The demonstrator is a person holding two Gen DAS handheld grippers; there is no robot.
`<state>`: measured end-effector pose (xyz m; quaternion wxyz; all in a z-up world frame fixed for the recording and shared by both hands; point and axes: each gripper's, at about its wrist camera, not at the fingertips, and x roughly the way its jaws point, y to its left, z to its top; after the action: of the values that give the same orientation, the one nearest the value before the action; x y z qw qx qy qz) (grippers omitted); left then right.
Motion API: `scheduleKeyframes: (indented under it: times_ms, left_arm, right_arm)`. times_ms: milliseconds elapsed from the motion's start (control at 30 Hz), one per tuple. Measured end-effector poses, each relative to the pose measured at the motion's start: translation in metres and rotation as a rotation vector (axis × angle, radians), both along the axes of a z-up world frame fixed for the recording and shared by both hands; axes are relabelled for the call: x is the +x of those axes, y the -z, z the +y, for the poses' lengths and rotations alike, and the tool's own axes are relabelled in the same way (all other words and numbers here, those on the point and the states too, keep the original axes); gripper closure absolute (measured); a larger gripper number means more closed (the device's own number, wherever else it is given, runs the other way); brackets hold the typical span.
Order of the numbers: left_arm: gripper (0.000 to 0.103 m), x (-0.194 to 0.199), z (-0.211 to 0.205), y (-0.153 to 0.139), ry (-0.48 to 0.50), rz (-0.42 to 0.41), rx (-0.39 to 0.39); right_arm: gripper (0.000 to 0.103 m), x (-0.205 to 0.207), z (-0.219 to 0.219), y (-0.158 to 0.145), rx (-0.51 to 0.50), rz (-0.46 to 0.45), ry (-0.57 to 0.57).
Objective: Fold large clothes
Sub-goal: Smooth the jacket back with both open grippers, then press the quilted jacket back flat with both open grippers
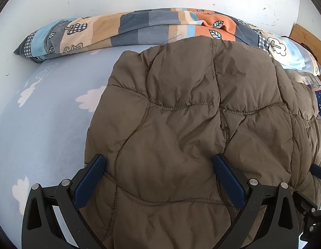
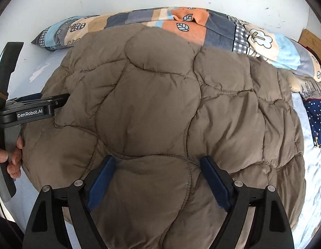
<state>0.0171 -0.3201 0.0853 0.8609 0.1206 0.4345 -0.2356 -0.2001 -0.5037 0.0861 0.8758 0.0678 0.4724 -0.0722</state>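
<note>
Quilted brown jacket [image 2: 160, 114]: lying spread on the bed [image 1: 46, 124], its far hem against the rolled patchwork duvet [image 1: 139, 27] at 12 o'clock. It looks partly folded into a thick stack, though I cannot tell how many layers lie underneath.

My left claw [image 1: 159, 166] stands released, fingers wide over the near edge of the jacket, nothing pinched. My right claw [image 2: 158, 166] is likewise released, straddling a padded panel without gripping it.

Risks, in my judgement:
- The filling is puffy and springy; a fold pressed down with nothing held is likely to reopen.
- The shell fabric looks slick. A shallow pinch on one layer would drag the top panel and leave the lower layers behind, skewing the fold.
- The duvet at 12 o'clock leaves little room; pushing forward would ruck the hem against it.

View differences: the right wrist view shows the left claw at 9 o'clock with my left hand [image 2: 14, 157] on its handle, and the jacket's right margin reaching a starred navy cloth [image 2: 318, 122] at 3 o'clock. The left wrist view alone shows the bare cloud-print sheet at 9 o'clock.
</note>
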Motion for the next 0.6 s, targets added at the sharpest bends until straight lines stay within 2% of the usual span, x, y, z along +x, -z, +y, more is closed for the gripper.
scheduleKeyframes:
  times_ms: [133,267,400,533,600]
  left_arm:
    - [0.000,-0.004,0.000,-0.010,0.006,-0.023,-0.003]
    - [0.000,-0.013,0.000,-0.022,0.025,-0.035,-0.023]
    - [0.000,-0.028,-0.003,-0.028,0.061,-0.051,-0.020]
    - [0.000,-0.040,-0.006,-0.018,0.093,-0.026,-0.004]
    - [0.000,-0.043,-0.010,-0.010,0.102,-0.015,0.012]
  right_arm:
    - [0.015,-0.011,0.012,-0.024,-0.062,-0.070,-0.017]
    - [0.015,-0.022,0.031,-0.038,-0.013,-0.111,-0.085]
    - [0.015,-0.026,0.050,-0.031,0.024,-0.073,-0.132]
    - [0.015,-0.025,0.055,-0.011,-0.015,0.002,-0.135]
    - [0.015,-0.025,0.052,-0.005,0.001,0.014,-0.131]
